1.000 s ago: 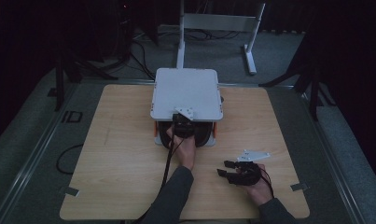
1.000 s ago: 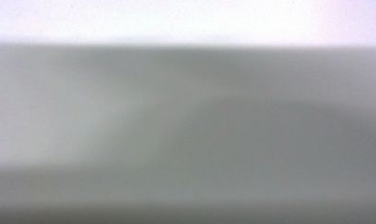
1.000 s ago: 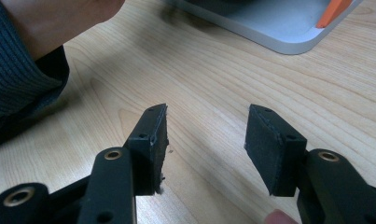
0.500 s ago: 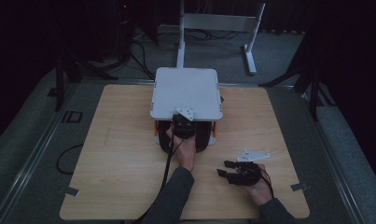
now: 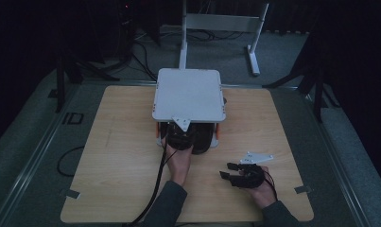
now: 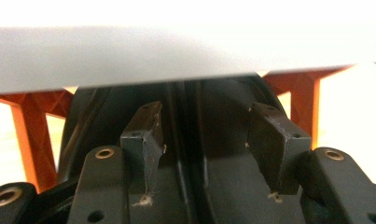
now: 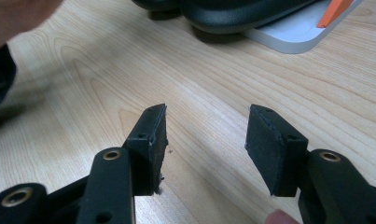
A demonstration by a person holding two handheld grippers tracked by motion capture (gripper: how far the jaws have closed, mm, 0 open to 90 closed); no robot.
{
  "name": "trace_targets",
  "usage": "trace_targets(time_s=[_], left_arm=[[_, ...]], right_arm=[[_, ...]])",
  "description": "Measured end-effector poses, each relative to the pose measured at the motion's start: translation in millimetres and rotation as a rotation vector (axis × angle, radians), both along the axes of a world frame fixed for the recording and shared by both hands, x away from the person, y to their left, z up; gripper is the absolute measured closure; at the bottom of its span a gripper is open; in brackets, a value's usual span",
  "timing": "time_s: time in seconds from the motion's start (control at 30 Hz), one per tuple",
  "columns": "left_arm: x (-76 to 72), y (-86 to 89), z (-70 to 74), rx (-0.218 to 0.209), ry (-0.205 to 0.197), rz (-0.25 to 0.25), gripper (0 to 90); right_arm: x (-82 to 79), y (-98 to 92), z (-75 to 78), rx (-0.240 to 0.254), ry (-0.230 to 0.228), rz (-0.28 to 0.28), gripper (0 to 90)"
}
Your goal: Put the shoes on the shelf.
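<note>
Under the white square shelf (image 5: 188, 93) at the far middle of the wooden table (image 5: 117, 156) we see a black rounded object (image 5: 197, 139) — we cannot tell what it is. It sits on the stand's white base (image 7: 293, 37), between the orange legs (image 6: 31, 135) that carry the shelf.

The left gripper (image 5: 180, 137) reaches in under the shelf's near edge, right up against that black object. In the left gripper view its jaws stand apart with the dark moulded surface (image 6: 209, 130) between and behind them — whether the pads touch it, we cannot tell.

Further out, the right gripper (image 5: 230, 171) is held near the table's near right side, well apart from the stand. Its jaws gape wide over bare wood grain, holding nothing. A black cable (image 5: 156, 184) trails back along the left forearm towards the table's near edge.
</note>
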State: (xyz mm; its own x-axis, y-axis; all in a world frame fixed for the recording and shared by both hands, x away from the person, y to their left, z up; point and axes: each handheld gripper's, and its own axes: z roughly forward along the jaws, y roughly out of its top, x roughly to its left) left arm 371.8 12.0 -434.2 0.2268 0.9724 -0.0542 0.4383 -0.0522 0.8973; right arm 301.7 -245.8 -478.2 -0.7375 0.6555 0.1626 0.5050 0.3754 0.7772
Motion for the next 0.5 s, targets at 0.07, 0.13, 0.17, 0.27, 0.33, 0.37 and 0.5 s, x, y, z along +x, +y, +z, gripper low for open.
trace_targets(time_s=[0.07,0.13,0.17,0.27,0.33,0.37,0.5], left_arm=[[-4.5,6.3,0.2,0.01,-0.001,-0.018,45.2],[-9.5,12.4,-0.2,0.02,-0.001,-0.026,45.3],[-12.3,15.7,-0.7,0.022,-0.004,-0.035,45.3],[-21.2,24.4,-2.6,0.045,-0.013,-0.059,45.3],[-28.2,31.4,-5.4,0.065,-0.007,-0.062,45.3],[-30.7,34.6,-6.9,0.066,-0.005,-0.064,45.3],[-41.2,46.7,-12.0,0.082,-0.002,-0.059,45.3]], right_arm=[[0.2,0.2,-0.1,-0.001,0.001,0.0,47.5],[0.1,0.5,-0.2,-0.002,0.0,0.001,47.5],[0.1,0.7,-0.2,-0.003,0.0,0.0,47.5],[0.3,0.6,-0.2,-0.003,-0.002,0.001,47.5],[0.3,0.6,-0.3,-0.003,-0.001,0.001,47.5],[0.4,0.7,-0.4,-0.003,-0.001,0.001,47.5],[0.0,1.7,-0.2,-0.002,0.0,0.001,47.5]])
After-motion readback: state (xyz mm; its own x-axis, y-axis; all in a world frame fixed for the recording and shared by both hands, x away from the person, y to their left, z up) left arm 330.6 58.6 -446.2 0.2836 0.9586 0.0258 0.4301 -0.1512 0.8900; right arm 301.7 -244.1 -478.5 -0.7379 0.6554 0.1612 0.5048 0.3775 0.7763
